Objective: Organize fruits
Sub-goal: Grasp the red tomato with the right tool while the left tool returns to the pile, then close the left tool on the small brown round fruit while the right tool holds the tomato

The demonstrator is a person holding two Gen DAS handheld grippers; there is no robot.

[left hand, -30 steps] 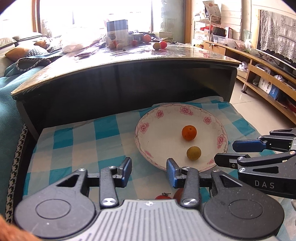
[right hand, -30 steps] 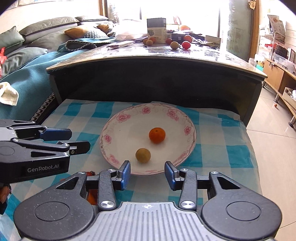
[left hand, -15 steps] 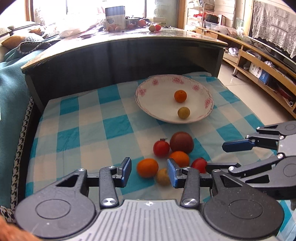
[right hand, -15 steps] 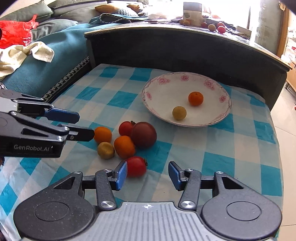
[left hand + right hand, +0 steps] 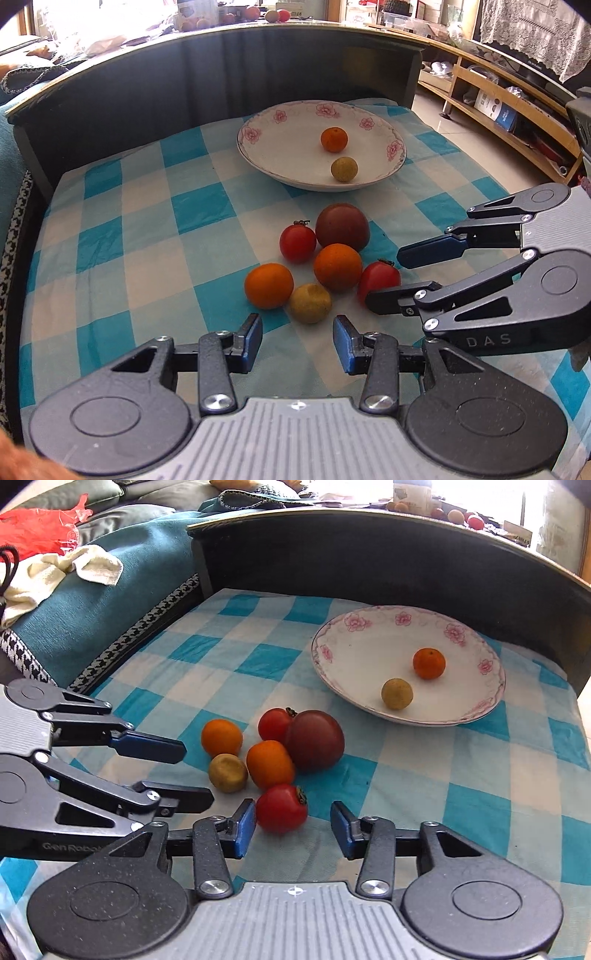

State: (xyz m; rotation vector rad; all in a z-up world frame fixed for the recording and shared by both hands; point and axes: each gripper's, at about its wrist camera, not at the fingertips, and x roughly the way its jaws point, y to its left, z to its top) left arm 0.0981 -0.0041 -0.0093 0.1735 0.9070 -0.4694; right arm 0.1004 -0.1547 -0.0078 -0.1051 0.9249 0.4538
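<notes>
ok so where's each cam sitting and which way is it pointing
Left wrist: rides the left tongs, facing the fruit pile and floral plate; right tongs enter at right.
Right wrist: rides the right tongs, facing the nearest red tomato; left tongs enter at left.
Shared: plate, fruit pile, checked cloth.

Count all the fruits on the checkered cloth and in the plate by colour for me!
Orange: 3
Red: 2
Yellow-green: 2
Dark purple-red: 1
Total: 8, with 2 in the plate and 6 on the cloth.
</notes>
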